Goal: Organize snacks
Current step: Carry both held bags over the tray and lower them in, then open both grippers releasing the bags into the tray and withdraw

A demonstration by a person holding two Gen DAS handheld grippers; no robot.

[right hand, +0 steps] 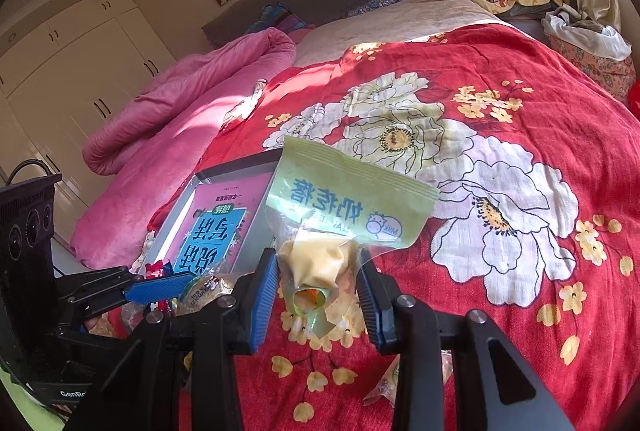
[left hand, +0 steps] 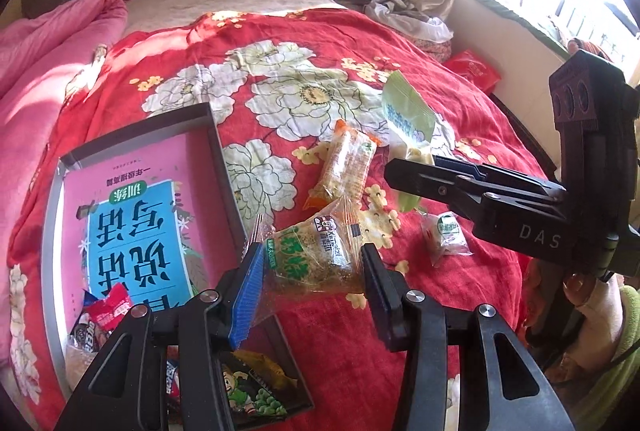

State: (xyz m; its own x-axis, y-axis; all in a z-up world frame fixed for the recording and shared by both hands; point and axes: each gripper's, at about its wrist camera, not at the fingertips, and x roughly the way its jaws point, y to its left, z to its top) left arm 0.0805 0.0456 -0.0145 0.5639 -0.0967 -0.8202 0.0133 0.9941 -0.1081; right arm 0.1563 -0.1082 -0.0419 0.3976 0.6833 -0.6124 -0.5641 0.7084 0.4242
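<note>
I see the left gripper (left hand: pixel 312 279) low over the bed, its two fingers set apart, the blue pad (left hand: pixel 248 295) facing inward and a clear-wrapped snack (left hand: pixel 316 255) lying between them; contact looks light, though I cannot confirm a firm clamp. The right gripper (right hand: pixel 318 295) is raised and closed on the lower end of a pale green packet (right hand: pixel 344 207), which stands upright above its fingers. The right hand (left hand: pixel 592 315) grasps that gripper's handle from below.
</note>
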